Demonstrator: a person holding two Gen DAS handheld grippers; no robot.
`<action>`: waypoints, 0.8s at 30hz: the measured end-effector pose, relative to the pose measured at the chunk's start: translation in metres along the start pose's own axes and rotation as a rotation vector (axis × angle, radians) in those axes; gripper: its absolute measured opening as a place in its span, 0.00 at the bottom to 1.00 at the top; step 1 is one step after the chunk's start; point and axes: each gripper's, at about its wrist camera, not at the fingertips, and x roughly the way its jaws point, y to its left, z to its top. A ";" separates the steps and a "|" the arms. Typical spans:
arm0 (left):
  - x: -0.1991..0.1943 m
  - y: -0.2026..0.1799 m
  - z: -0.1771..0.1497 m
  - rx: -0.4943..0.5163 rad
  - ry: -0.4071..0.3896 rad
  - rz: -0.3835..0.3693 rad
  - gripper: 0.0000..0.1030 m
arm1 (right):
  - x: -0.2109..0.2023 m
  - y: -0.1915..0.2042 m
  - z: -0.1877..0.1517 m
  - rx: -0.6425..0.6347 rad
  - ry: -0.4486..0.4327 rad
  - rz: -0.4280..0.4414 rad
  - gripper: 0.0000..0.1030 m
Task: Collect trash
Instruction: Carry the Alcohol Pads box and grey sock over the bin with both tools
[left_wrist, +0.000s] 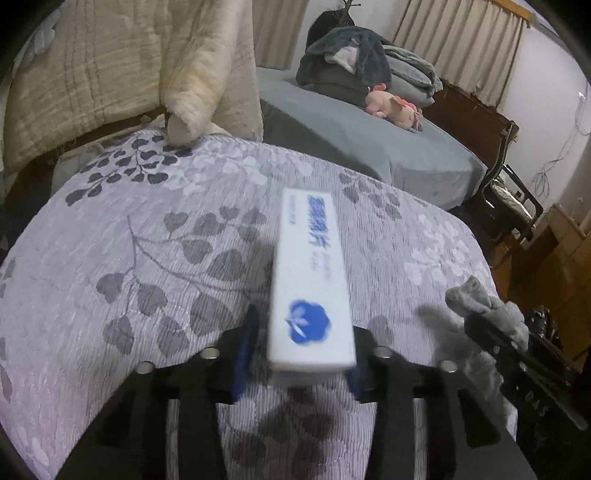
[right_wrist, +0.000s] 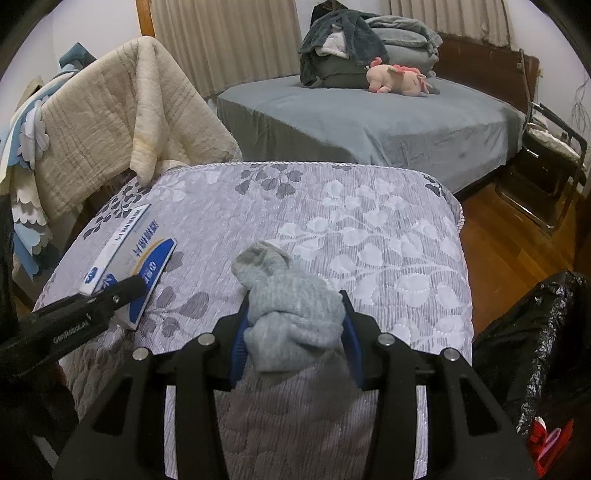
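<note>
A mattress (right_wrist: 369, 229) with a pale lilac quilted cover, printed with grey and white leaf sprays, carries the work; its far edge runs beside a bed (right_wrist: 369, 122) under a grey-blue sheet, and a cream quilt (right_wrist: 110, 110) drapes over its far left corner. A black bin bag (right_wrist: 535, 332) stands open off the mattress's right edge, near its front corner.

The left gripper (left_wrist: 299, 354) is clamped on a long white carton (left_wrist: 308, 273), its blue pads pressed to the carton's two long sides at the near end. The carton is slim and rectangular, with blue characters running along its top face and a blue flower-shaped emblem near the held end; in the right wrist view a blue band with a gold arc shows on another face. It sits above the mattress toward the left edge, far end pointing to the far edge.

The right gripper (right_wrist: 295, 332) is clamped on a grey sock (right_wrist: 288, 310), bunched, fuzzy and knit-textured, its loose end flopping forward past the fingertips over the mattress's near middle.
</note>
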 end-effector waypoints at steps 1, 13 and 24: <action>0.001 0.000 0.002 0.002 -0.001 0.003 0.44 | 0.000 0.000 0.001 0.002 -0.001 0.000 0.41; -0.008 -0.015 0.002 0.050 -0.037 -0.014 0.29 | -0.015 -0.002 0.007 0.009 -0.034 0.008 0.41; -0.060 -0.037 -0.004 0.079 -0.084 -0.037 0.29 | -0.066 -0.001 0.013 0.002 -0.102 0.024 0.41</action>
